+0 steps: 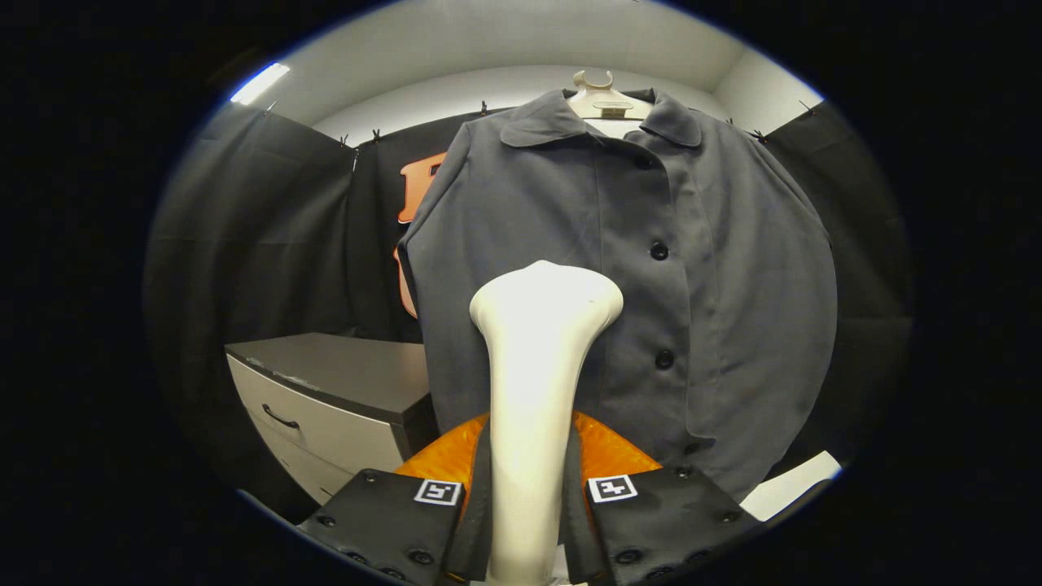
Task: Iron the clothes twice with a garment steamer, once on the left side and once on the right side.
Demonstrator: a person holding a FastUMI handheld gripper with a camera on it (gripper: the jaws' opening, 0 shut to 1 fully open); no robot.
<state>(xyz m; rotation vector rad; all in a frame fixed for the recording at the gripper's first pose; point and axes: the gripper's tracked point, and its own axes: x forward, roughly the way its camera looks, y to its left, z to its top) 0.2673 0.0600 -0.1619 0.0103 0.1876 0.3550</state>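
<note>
Grey shirt (619, 301) on its hanger hangs dead ahead of my gripper (525, 496), whose fingers are clamped on the steamer (541, 382), its long axis pointing upright with the head over the shirt's left half.

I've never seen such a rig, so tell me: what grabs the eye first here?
A pale garment steamer rises between the claw's two fingers, which press on its handle. Just beyond its head hangs a grey buttoned shirt on a hanger. Beside the shirt stands a drawer cabinet.
</note>
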